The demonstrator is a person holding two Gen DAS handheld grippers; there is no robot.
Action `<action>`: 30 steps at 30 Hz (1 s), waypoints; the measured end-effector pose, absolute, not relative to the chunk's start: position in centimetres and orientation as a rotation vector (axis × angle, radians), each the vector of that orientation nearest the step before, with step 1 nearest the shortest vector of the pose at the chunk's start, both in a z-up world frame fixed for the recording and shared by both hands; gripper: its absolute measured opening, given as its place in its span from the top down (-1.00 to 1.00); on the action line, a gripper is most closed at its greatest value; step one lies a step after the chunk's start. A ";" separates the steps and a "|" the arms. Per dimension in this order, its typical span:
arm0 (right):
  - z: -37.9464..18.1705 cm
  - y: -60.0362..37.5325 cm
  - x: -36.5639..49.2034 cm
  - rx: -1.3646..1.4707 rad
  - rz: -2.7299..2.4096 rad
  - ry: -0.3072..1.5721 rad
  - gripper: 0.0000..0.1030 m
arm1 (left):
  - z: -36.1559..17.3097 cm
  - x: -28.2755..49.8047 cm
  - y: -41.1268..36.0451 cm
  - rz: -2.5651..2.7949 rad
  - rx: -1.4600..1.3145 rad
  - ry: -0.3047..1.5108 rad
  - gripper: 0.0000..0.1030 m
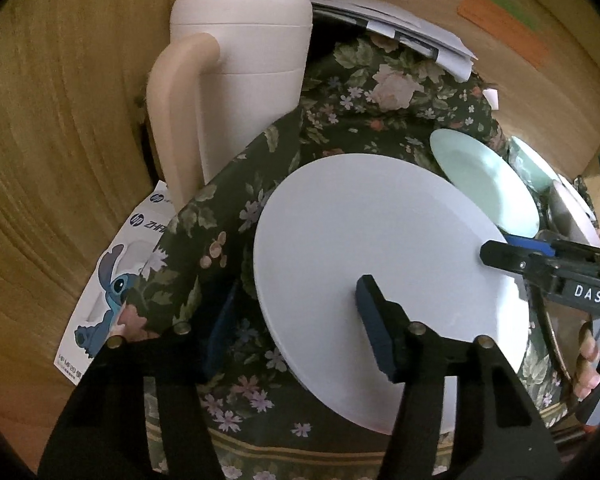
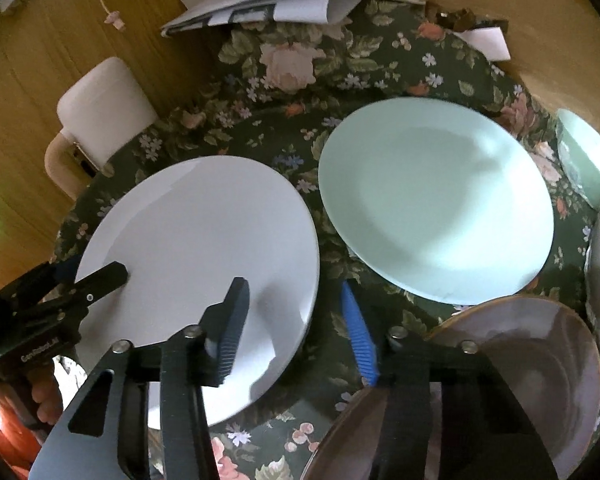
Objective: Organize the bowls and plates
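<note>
On the floral-clothed counter point(image 2: 284, 80) lie two flat round plates, one white point(image 2: 204, 248), one pale green point(image 2: 436, 200), plus a gold-rimmed pinkish bowl point(image 2: 540, 360). Both grippers, left point(image 1: 292, 320) and right point(image 2: 296, 328), straddle the white plate's opposite rims, clamping it. A cream jug point(image 1: 236, 72) stands behind.

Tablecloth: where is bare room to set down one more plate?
Free cloth lies behind the white plate and green plate, up to the papers. A narrow strip runs between the two plates. The right side is crowded: pink plates and a green bowl.
</note>
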State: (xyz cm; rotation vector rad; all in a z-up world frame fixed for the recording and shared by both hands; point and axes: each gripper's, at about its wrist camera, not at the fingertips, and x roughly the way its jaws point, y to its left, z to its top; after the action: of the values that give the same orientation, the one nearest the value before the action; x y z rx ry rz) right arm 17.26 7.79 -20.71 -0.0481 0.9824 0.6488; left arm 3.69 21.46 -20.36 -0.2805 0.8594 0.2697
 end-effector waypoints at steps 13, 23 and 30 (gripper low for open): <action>-21.3 9.1 17.7 -0.062 0.675 1.010 0.39 | -20.4 4.3 21.7 0.231 -0.317 0.886 0.14; -20.9 8.3 17.1 -0.030 0.678 0.982 0.39 | -20.3 4.4 21.5 0.233 -0.347 0.901 0.13; -20.5 7.2 17.0 -0.003 0.658 0.960 0.39 | -19.7 4.6 20.6 0.215 -0.346 0.884 0.13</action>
State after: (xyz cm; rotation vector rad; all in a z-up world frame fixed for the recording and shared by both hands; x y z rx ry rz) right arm 16.96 7.19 -20.48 -0.0028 0.9599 0.6582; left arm 4.59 20.64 -19.69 -0.3461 0.8843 0.2150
